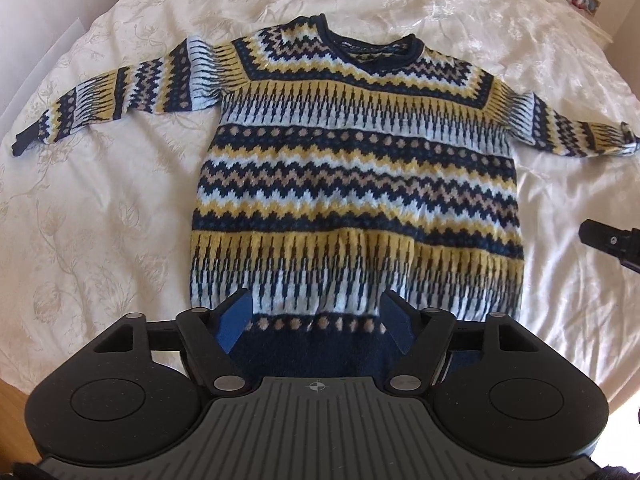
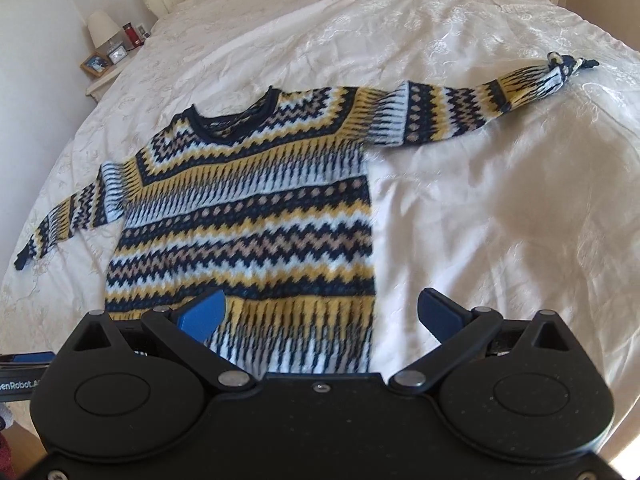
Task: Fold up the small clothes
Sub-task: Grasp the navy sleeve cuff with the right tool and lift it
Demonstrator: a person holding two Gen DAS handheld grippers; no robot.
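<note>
Sweater (image 1: 352, 168), knitted in navy, yellow and pale-blue zigzags, lies flat on the bed (image 1: 120, 220), sleeves spread. Left gripper (image 1: 316, 320) hovers over its hem, right gripper (image 2: 320, 316) over its side edge; both jaws released.

A patterned knit sweater (image 1: 352, 168) lies flat on the white bedspread (image 1: 120, 220), both sleeves spread wide, while the left gripper (image 1: 316, 316) hangs wide open over its navy hem (image 1: 312, 354).
</note>
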